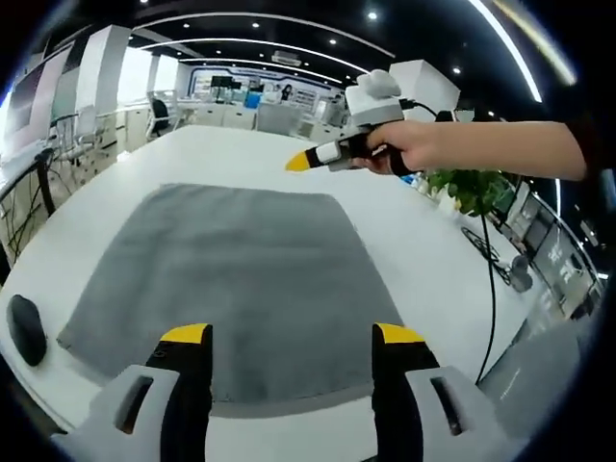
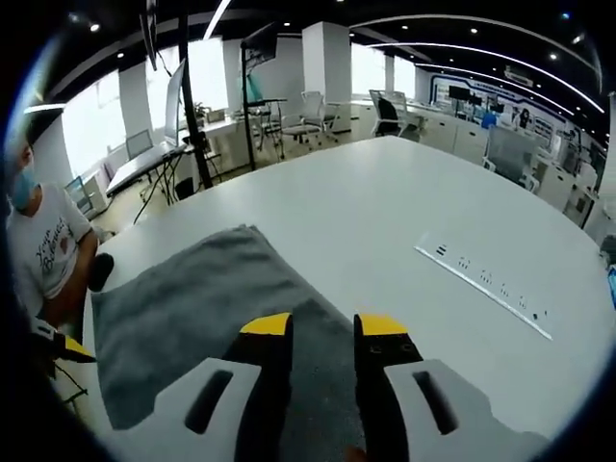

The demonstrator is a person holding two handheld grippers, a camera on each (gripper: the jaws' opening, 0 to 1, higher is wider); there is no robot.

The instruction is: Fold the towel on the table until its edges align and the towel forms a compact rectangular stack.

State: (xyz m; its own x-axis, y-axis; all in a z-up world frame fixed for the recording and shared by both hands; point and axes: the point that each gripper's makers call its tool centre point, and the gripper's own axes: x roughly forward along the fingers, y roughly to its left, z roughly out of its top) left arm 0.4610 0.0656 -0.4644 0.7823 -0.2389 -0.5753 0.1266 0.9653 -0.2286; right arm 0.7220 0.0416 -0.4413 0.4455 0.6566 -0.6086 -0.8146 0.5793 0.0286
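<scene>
Office desks and chairs surround a white table (image 1: pixel 404 241) where the grey towel (image 1: pixel 241 279) lies flat; left gripper (image 1: pixel 292 335) hovers released above its near edge, right gripper (image 2: pixel 322 325) parted, empty

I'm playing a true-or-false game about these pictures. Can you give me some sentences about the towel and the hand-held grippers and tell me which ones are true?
1. The towel is grey. True.
2. The towel is already folded into a small stack. False: it lies spread out flat on the white table.
3. The left hand-held gripper has yellow tips. True.
4. The right hand-held gripper is squeezing the towel. False: its jaws stand apart above the towel and hold nothing.
5. A person's hand holds the right hand-held gripper above the table's far side. True.
6. A red cup stands on the towel. False: nothing lies on the towel.
</scene>
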